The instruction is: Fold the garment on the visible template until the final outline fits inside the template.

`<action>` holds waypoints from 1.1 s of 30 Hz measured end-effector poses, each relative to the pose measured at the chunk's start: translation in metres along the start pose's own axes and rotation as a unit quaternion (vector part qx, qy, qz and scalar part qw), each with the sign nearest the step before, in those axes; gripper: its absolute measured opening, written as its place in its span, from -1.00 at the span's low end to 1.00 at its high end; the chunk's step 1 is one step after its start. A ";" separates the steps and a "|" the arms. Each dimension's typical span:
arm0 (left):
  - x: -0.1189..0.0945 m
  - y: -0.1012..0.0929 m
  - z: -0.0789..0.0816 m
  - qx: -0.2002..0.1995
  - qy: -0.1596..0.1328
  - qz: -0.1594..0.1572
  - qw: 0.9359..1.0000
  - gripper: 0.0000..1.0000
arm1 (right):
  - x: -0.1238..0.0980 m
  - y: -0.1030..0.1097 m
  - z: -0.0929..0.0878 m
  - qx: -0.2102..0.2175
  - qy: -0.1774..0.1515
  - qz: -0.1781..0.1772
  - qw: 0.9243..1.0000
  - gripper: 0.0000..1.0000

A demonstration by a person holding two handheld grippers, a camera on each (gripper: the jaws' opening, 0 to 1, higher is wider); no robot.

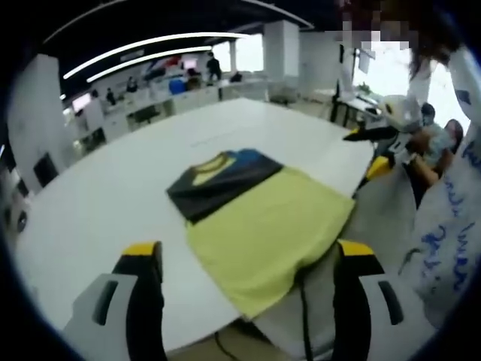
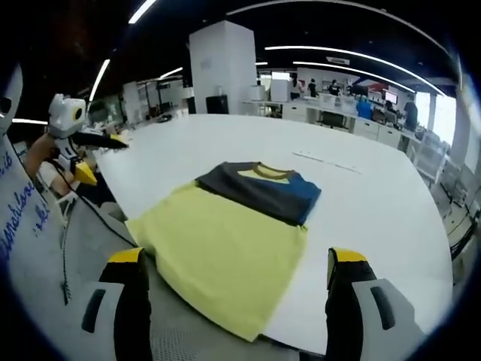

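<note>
We hold both grippers, left [image 1: 252,263] and right [image 2: 237,271], released, short of the folded yellow-and-dark T-shirt [image 2: 233,226] overhanging the bare white table [image 2: 376,195].

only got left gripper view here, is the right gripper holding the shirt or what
Observer: No. In the right gripper view the right gripper has its jaws wide apart and empty, lined up on the near hem of the shirt.
Operator: and where's my left one from that side
Observer: The left gripper is out past the edge of the table, clear of the shirt, jaws apart.
</note>
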State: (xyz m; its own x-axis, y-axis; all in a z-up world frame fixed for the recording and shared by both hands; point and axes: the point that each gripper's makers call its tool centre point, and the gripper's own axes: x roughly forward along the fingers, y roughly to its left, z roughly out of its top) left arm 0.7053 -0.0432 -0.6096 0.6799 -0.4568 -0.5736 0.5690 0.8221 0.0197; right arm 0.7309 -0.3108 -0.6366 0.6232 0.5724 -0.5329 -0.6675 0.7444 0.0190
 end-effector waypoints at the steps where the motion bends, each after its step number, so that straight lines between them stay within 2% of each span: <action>1: 0.000 0.002 -0.002 -0.002 0.000 -0.001 1.000 0.74 | 0.000 0.001 0.001 0.003 -0.002 0.001 1.000 0.75; 3: 0.001 0.005 -0.006 -0.005 0.000 -0.002 1.000 0.72 | 0.002 0.000 -0.001 0.007 -0.001 -0.004 1.000 0.68; 7: 0.004 0.005 -0.017 0.001 0.012 -0.008 1.000 0.65 | 0.003 -0.001 -0.007 0.008 0.011 -0.014 1.000 0.67; 12: 0.008 0.000 -0.022 -0.010 0.001 -0.017 1.000 0.58 | 0.000 0.002 -0.020 0.025 0.024 -0.010 0.999 0.52; 19: 0.011 -0.003 -0.035 -0.024 0.001 -0.027 0.999 0.42 | 0.000 0.005 -0.037 0.026 0.050 0.003 0.998 0.39; 22: 0.011 -0.002 -0.041 -0.029 0.003 -0.029 0.999 0.29 | 0.001 0.005 -0.040 0.023 0.056 0.009 0.998 0.32; 26: 0.010 0.000 -0.050 -0.027 0.008 -0.034 0.999 0.08 | 0.003 0.003 -0.042 0.019 0.063 0.004 0.998 0.31; 33: 0.012 0.003 -0.063 -0.042 0.016 -0.035 0.998 0.03 | 0.005 0.010 -0.052 0.019 0.076 0.010 0.997 0.21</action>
State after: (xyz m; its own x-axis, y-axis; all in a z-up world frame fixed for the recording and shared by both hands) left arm 0.6865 -0.0248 -0.6678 0.6240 -0.5033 -0.5977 0.5727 0.8150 -0.0884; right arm 0.7061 -0.3182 -0.6829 0.5387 0.5310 -0.6541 -0.6619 0.7471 0.0612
